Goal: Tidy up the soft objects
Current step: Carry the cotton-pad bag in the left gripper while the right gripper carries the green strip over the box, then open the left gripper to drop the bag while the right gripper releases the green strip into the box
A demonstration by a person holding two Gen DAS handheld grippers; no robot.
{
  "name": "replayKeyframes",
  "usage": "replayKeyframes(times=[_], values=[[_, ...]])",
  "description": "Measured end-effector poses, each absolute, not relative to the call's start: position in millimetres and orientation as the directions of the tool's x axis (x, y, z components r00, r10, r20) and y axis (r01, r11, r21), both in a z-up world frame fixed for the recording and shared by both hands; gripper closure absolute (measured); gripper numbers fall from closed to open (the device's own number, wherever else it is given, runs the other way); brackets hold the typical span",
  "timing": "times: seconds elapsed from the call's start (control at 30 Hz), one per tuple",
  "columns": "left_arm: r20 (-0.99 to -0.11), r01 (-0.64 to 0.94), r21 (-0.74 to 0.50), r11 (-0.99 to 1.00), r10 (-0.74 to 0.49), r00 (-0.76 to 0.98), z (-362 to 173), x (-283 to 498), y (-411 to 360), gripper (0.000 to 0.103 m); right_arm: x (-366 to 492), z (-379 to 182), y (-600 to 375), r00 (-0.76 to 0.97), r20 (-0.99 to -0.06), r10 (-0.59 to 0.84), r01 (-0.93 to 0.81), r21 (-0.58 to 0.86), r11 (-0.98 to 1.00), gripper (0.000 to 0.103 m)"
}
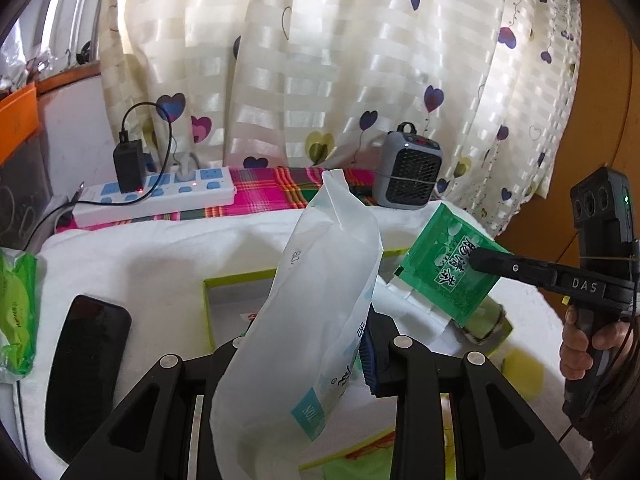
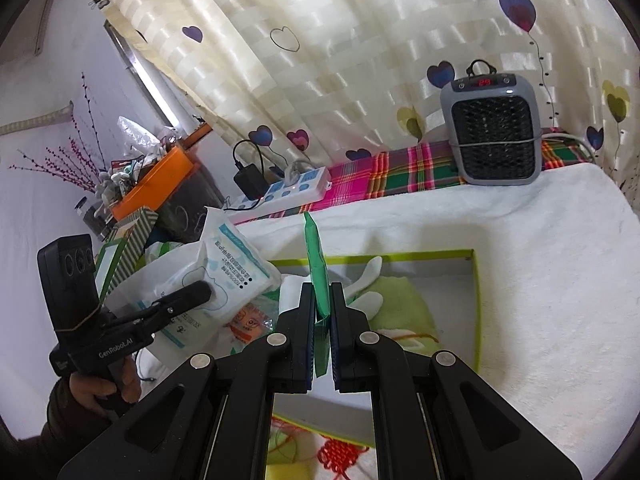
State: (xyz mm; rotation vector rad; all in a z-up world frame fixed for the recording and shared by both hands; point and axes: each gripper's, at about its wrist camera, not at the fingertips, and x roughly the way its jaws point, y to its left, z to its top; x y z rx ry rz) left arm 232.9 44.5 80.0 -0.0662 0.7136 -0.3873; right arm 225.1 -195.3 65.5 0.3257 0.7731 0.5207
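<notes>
My left gripper (image 1: 308, 344) is shut on a white soft pack with teal print (image 1: 320, 300) and holds it upright above the green-rimmed box (image 1: 224, 280). It also shows in the right wrist view (image 2: 228, 276), with the left gripper (image 2: 200, 292) on it. My right gripper (image 2: 322, 304) is shut on a green packet (image 2: 318, 268), seen edge-on above the box (image 2: 476, 304). The green packet (image 1: 448, 272) hangs over the box's right side in the left wrist view, held by the right gripper (image 1: 480, 260). White gloves (image 2: 368, 280) and a yellow-green cloth (image 2: 400, 312) lie inside the box.
A black phone (image 1: 84, 372) and a green wipes pack (image 1: 16, 308) lie left on the white towel (image 1: 160, 256). A power strip (image 1: 156, 196) and a small grey heater (image 1: 412, 168) stand at the back by the curtain. An orange box (image 2: 160, 184) sits far left.
</notes>
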Motion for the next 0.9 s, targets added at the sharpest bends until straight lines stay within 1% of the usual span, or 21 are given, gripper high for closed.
replayKeyframes(times=[0.3,0.4,0.57,0.63,0.77,0.9], values=[[-0.644,0.316,-0.159,0.935,-0.341,0.685,69,239,38,0.073,244,45,-195,0.583,-0.632,0.511,-0.265,0.447,0.855,0.096],[-0.645,0.322,-0.122,0.939,-0.321,0.693,67,238,33,0.073,245,42,-195,0.586,-0.642,0.495,-0.263,0.427,0.865,0.096],[-0.655,0.326,-0.123,0.937,-0.323,0.683,61,242,29,0.071,246,39,-190,0.596,-0.657,0.461,-0.272,0.375,0.886,0.095],[-0.655,0.327,-0.12,0.937,-0.323,0.683,60,242,29,0.071,246,38,-190,0.594,-0.658,0.462,-0.274,0.375,0.886,0.094],[-0.659,0.325,-0.11,0.939,-0.313,0.683,59,242,27,0.068,247,36,-194,0.593,-0.652,0.473,-0.265,0.397,0.879,0.092],[-0.669,0.326,-0.08,0.942,-0.293,0.683,56,237,21,0.065,244,35,-197,0.599,-0.656,0.459,-0.251,0.391,0.886,0.084]])
